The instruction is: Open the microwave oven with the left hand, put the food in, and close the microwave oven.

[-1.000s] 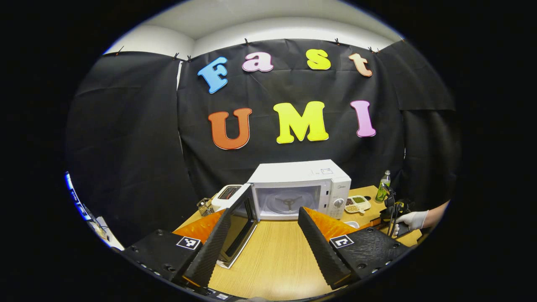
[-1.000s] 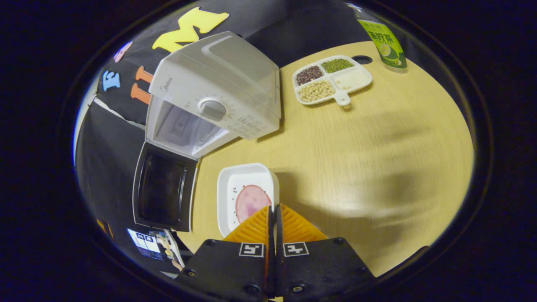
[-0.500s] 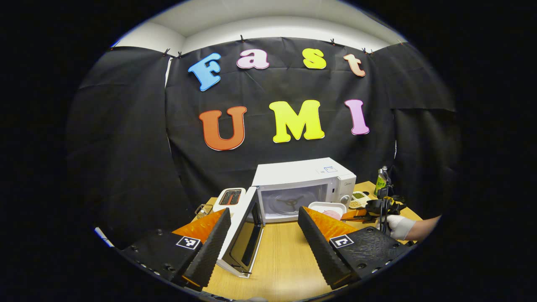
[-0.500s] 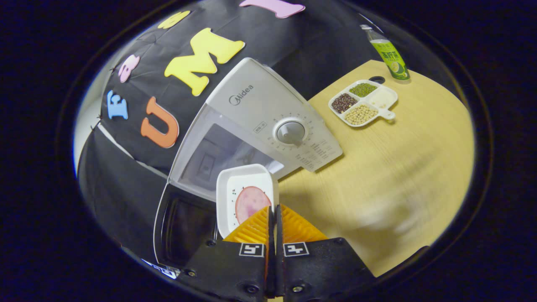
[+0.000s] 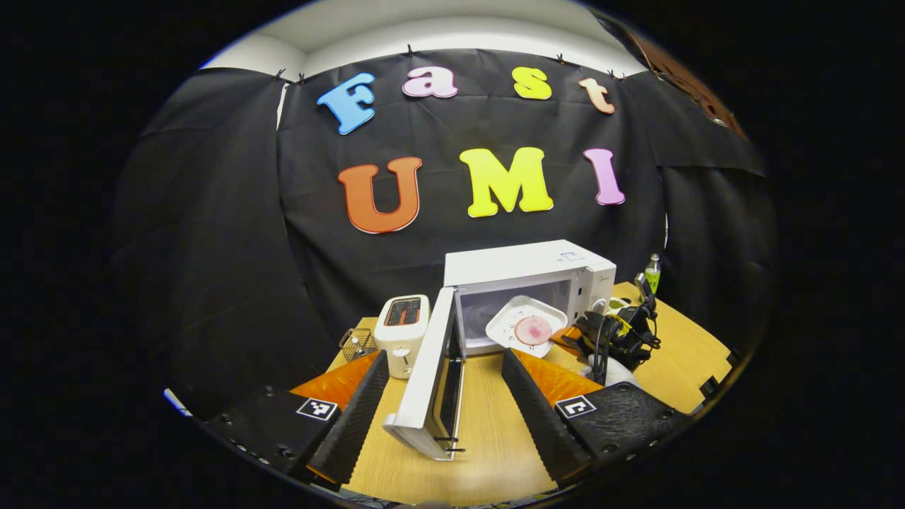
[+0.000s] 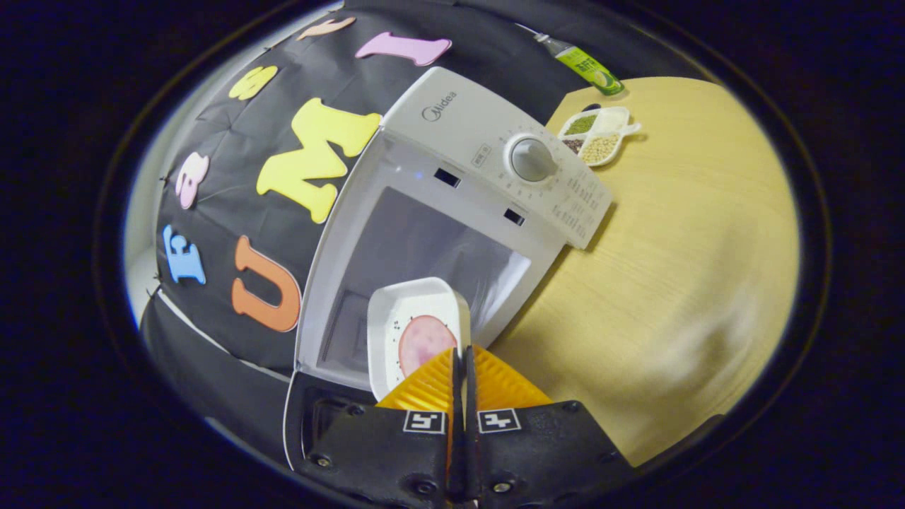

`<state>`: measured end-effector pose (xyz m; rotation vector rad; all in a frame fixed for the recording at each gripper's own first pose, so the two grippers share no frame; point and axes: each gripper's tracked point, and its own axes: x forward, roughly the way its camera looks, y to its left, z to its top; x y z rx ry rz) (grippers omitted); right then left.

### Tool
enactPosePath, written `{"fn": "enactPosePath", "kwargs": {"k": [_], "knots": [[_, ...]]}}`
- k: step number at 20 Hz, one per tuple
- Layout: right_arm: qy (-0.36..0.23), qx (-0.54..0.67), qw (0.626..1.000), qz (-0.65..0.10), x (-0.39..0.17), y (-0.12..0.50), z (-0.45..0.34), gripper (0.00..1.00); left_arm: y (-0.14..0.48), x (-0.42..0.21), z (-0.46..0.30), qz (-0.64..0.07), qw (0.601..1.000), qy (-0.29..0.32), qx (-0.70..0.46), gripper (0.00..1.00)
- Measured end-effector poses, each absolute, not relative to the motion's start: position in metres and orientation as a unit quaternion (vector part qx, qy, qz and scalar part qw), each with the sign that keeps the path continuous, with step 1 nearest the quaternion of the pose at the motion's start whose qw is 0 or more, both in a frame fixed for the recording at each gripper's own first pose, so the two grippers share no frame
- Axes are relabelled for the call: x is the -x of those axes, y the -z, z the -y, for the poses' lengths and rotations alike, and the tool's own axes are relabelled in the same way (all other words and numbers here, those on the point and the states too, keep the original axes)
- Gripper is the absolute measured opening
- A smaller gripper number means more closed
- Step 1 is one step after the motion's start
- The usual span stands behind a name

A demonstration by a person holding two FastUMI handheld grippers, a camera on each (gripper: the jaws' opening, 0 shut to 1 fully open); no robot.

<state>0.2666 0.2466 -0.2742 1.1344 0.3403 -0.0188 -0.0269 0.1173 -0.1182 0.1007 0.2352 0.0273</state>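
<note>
The white microwave (image 5: 527,272) stands on the wooden table (image 5: 488,452) with its door (image 5: 431,382) swung wide to the left. My right gripper (image 6: 461,353) is shut on the rim of a white plate (image 6: 417,322) that carries a pink slice of meat (image 6: 423,343). It holds the plate in the air, tilted, at the mouth of the microwave's cavity (image 6: 417,240). The plate (image 5: 527,326) and a gloved hand (image 5: 615,369) behind it show in the left gripper view too. My left gripper (image 5: 445,396) is open, back from the microwave, with the door's edge seen between its fingers, untouched.
A white toaster (image 5: 401,322) and a small wire basket (image 5: 353,343) stand left of the door. Right of the microwave lie a divided dish of beans (image 6: 597,134) and a green bottle (image 6: 583,67). Bare wooden table (image 6: 672,268) stretches to the right.
My right gripper has lifted the plate off the table and carried it up to the microwave's opening. My left gripper has drawn back and leftward, open throughout.
</note>
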Motion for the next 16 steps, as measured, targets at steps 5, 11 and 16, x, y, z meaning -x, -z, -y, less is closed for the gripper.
{"fn": "enactPosePath", "kwargs": {"k": [5,11,16], "knots": [[0.04,-0.567,0.811,-0.138,-0.289,0.273,-0.271,0.04,0.131,0.028,-0.135,-0.127,0.99,-0.037,-0.04,0.96],[0.069,-0.6,0.789,-0.116,-0.342,0.276,-0.274,0.04,0.137,0.016,-0.148,-0.13,0.99,-0.045,-0.036,0.96],[0.09,-0.602,0.789,-0.089,-0.384,0.277,-0.265,0.04,0.145,0.0,-0.151,-0.137,0.989,-0.044,-0.038,0.96]]}}
